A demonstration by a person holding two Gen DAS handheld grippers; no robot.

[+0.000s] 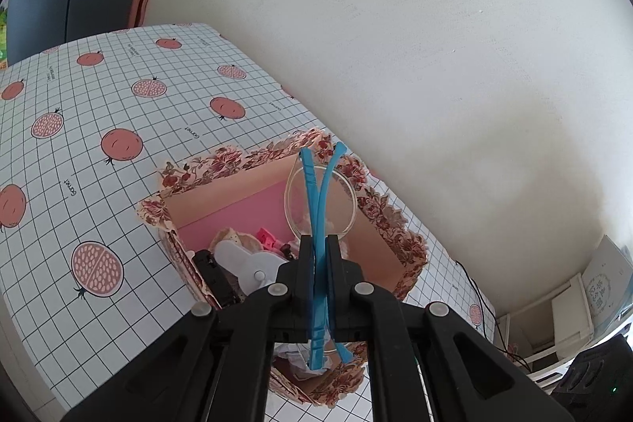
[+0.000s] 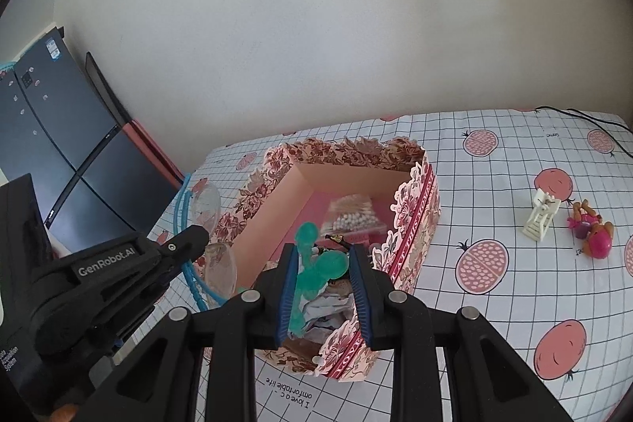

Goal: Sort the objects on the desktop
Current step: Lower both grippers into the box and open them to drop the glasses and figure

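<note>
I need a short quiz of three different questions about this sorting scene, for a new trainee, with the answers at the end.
1. True or false: the left gripper is shut on the blue-armed glasses.
2. Which colour is the toy between the pads of the right gripper? A) green B) yellow C) black
3. Fill in: the white toy chair stands on the ___, outside the floral box.

Key
1. True; they are held over the box.
2. A.
3. Tablecloth, beside the pink doll.
</note>
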